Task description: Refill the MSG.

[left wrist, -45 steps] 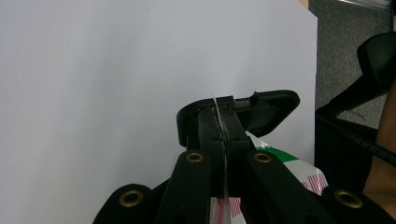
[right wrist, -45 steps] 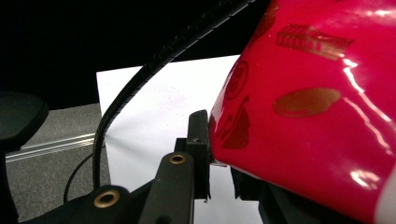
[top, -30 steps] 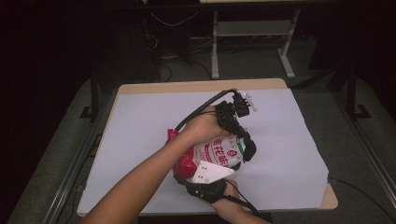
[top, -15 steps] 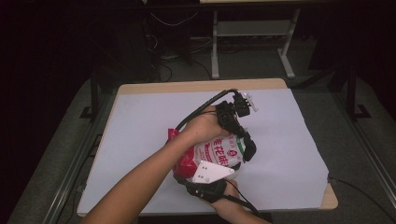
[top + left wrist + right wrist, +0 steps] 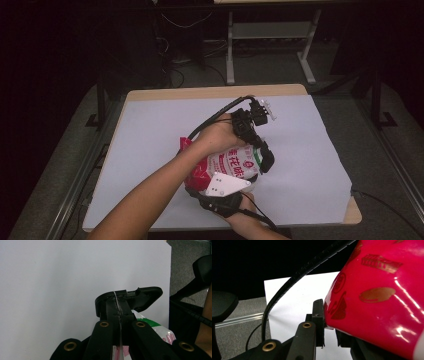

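A puffy snack bag point(image 5: 231, 162), red and white with a green mark, is held just above the white-covered table point(image 5: 150, 130). My left gripper point(image 5: 264, 159) reaches over it from the far side and is shut on the bag's thin right-hand seam. In the left gripper view the gripper point(image 5: 117, 298) has that seam clamped edge-on between its jaws, and the bag point(image 5: 155, 330) bulges below. My right gripper point(image 5: 194, 181), under its grey plate, is shut on the bag's red near-left edge. In the right gripper view the gripper point(image 5: 325, 315) pinches the glossy red bag point(image 5: 382, 295).
A black cable point(image 5: 215, 120) loops from the left gripper across the table. The wooden table edge point(image 5: 215, 91) runs along the back. Behind it stand metal frame legs point(image 5: 230, 55) on a dark floor. White sheet lies open to the left and right of the bag.
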Motion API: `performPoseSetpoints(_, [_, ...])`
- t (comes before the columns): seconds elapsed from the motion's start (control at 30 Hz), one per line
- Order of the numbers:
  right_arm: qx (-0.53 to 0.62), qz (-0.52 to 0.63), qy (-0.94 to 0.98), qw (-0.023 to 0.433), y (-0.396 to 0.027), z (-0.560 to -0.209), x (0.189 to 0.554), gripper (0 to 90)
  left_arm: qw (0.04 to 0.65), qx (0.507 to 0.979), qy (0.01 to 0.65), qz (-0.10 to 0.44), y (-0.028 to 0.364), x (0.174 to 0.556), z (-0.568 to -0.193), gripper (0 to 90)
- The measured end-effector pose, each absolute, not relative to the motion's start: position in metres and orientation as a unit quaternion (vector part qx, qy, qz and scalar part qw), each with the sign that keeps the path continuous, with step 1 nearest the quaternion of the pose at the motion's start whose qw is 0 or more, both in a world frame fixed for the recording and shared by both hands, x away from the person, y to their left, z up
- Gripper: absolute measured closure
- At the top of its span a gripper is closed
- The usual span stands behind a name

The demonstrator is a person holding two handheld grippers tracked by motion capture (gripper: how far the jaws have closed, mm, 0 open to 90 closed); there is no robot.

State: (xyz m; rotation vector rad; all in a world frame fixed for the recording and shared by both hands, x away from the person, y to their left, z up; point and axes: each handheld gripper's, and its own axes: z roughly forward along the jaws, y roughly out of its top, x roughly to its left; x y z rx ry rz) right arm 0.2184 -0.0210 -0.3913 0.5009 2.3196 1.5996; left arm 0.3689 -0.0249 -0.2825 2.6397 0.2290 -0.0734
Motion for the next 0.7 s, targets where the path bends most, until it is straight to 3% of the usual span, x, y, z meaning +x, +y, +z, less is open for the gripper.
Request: performPoseSetpoints(0.7, [0.171,0.556,0.801,0.14,-0.0209,-0.39,0.2186,79.0,0.24,0.967,0.084,-0.027,-0.0261,0.3685,-0.283,89.9])
